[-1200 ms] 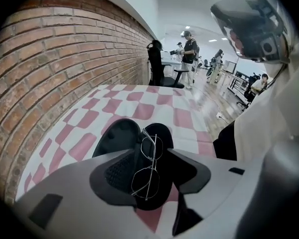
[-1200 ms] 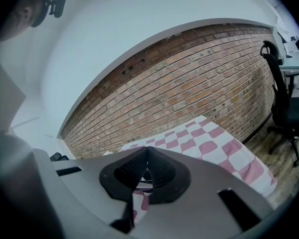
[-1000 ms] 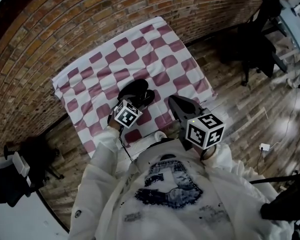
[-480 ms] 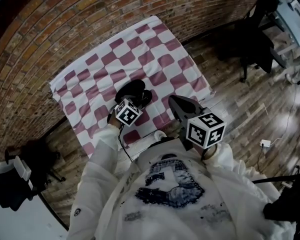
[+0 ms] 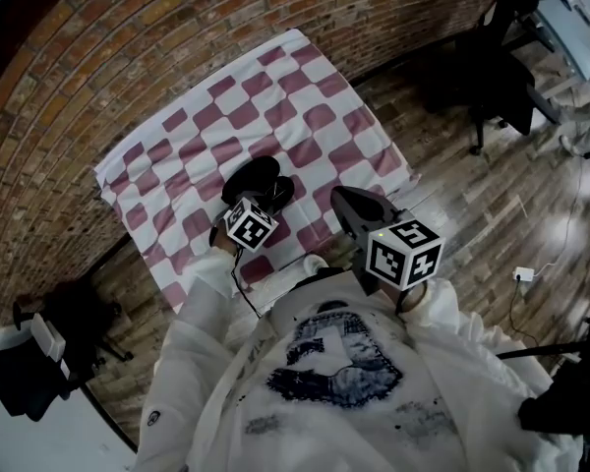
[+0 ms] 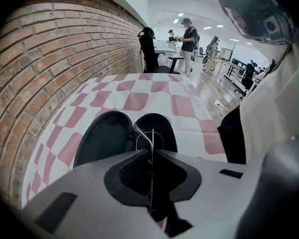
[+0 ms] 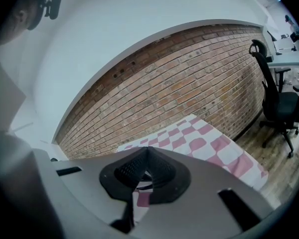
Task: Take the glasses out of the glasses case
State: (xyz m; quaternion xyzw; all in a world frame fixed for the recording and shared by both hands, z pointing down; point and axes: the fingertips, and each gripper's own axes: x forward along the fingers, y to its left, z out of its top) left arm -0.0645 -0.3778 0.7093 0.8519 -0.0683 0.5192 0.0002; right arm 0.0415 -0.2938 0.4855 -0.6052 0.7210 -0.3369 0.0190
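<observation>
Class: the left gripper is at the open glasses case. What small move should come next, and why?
Probably a slow, straight lift of the left gripper. Its jaws have just been closing and now pinch the thin wire of the glasses, which rest in the open glasses case on the checked cloth. Lifting gently should free them without dragging the case along.

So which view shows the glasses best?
The left gripper view: the glasses show as a thin wire frame at the open glasses case, pinched in the left gripper, whose jaws have just been closing. The head view shows only the dark case, the frame too small to tell. The right gripper view shows neither.
</observation>
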